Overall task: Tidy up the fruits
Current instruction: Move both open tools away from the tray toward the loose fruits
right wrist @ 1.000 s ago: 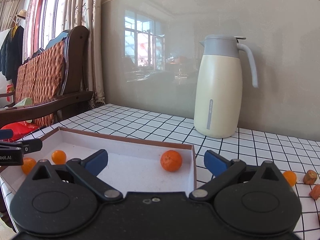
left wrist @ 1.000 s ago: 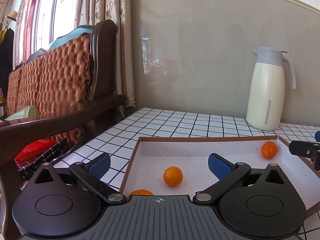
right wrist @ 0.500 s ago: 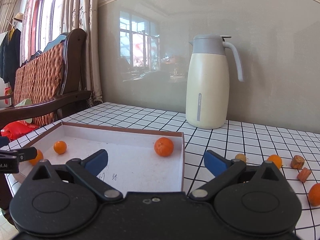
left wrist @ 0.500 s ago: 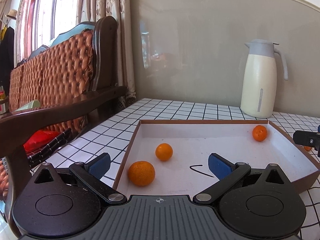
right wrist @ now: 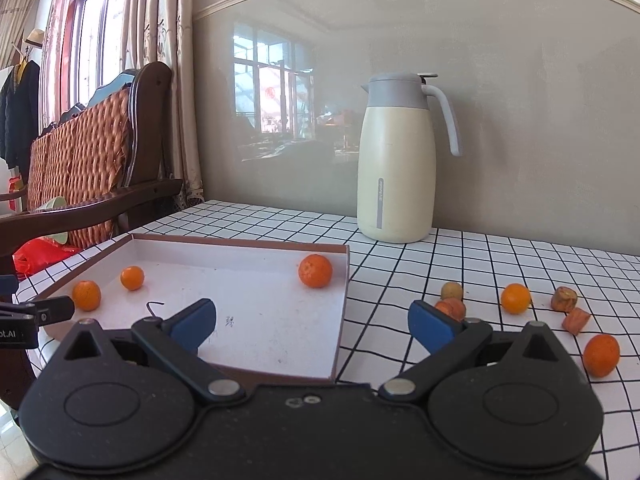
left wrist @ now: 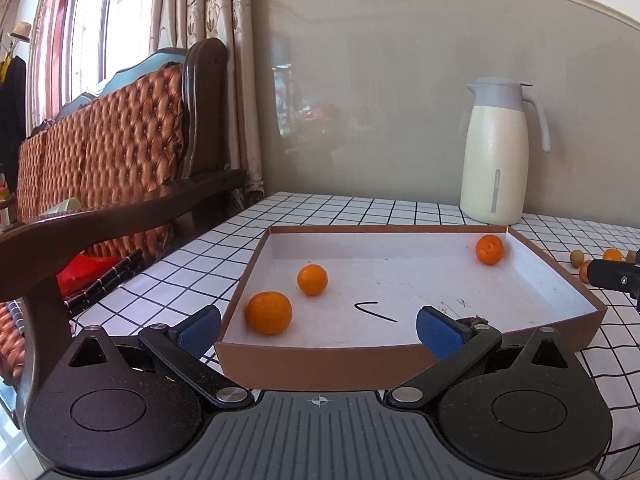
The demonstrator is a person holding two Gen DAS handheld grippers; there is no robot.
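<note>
So we have three round orange fruits (right wrist: 315, 271) inside the shallow brown cardboard tray (right wrist: 341, 312); several still lie on the checked tablecloth (right wrist: 520, 260). Our left gripper (left wrist: 318, 326) and right gripper (right wrist: 310, 320) are wide, empty.

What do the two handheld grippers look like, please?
Both match: the left gripper and right gripper have black bodies with two round housings, black linkage arms with silver pivot pins, and blue pads on the jaws. The left's centre plate is grey and ribbed. No cables or sleeves show.
</note>
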